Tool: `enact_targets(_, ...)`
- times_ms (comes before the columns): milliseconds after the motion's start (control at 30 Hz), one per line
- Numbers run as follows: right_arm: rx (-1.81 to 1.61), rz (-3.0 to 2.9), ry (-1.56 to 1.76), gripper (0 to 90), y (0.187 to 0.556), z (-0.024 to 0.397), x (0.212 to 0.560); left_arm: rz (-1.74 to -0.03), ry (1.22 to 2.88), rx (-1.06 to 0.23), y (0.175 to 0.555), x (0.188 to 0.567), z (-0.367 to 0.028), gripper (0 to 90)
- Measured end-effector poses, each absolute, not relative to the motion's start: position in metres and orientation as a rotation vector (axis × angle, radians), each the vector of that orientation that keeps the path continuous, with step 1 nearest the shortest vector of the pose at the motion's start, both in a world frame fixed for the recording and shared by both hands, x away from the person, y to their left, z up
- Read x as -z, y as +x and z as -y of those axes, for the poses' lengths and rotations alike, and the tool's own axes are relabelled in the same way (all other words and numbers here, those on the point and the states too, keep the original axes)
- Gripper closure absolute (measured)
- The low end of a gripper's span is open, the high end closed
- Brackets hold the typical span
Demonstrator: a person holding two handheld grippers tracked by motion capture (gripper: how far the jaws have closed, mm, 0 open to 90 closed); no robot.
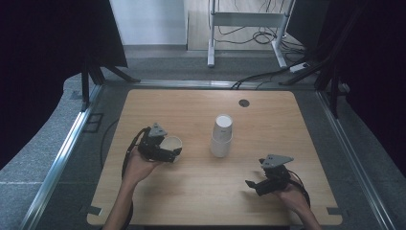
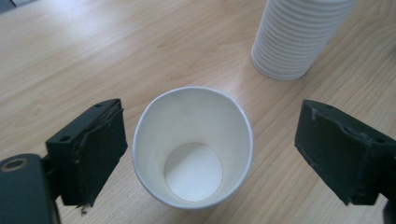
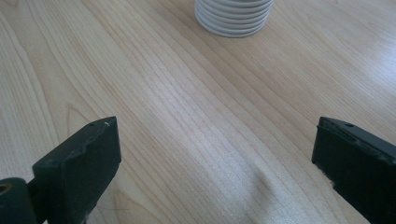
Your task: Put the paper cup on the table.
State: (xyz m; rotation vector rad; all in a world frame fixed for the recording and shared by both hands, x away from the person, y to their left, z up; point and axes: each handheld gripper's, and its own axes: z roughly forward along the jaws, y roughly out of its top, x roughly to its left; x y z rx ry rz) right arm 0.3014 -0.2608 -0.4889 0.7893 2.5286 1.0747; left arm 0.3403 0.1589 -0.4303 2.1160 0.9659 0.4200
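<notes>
Broadly, wooden table (image 1: 191, 201) first, then stack of paper cups (image 1: 221, 135) mid-table. Single paper cup (image 2: 192, 145) stands upright (mouth up) between left gripper (image 2: 210, 154) jaws, spread, clear gaps on both sides. Right gripper (image 3: 215, 168) jaws spread over bare wood.

A round dark grommet (image 1: 244, 103) is set into the wooden table (image 1: 191, 196) near its far edge. Beyond the table, a white metal frame (image 1: 246, 20) is seen standing on grey carpet, with black cables (image 1: 268, 76) strewn around its feet. Black curtains (image 1: 43, 57) are hung along both sides, and aluminium rails (image 1: 57, 160) are laid beside the table.
</notes>
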Motion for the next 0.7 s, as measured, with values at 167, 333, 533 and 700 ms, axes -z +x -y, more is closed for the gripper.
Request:
enact_targets(167,-1.094,-2.509,0.799,0.4,0.301,0.263,0.486,-0.954,2.084,-0.451,0.327,0.424,-0.164,5.0)
enact_targets(333,-1.101,-2.495,0.805,0.0,0.301,0.265,0.483,-0.944,2.064,-0.484,0.312,0.424,-0.17,3.9)
enact_targets(533,-1.098,-2.485,0.827,0.0,0.298,0.272,0.483,-0.943,2.062,-0.506,0.295,0.437,-0.175,3.0)
enact_targets(700,-1.098,-2.466,0.866,0.0,0.296,0.28,0.485,-0.964,2.066,-0.496,0.285,0.453,-0.176,1.7)
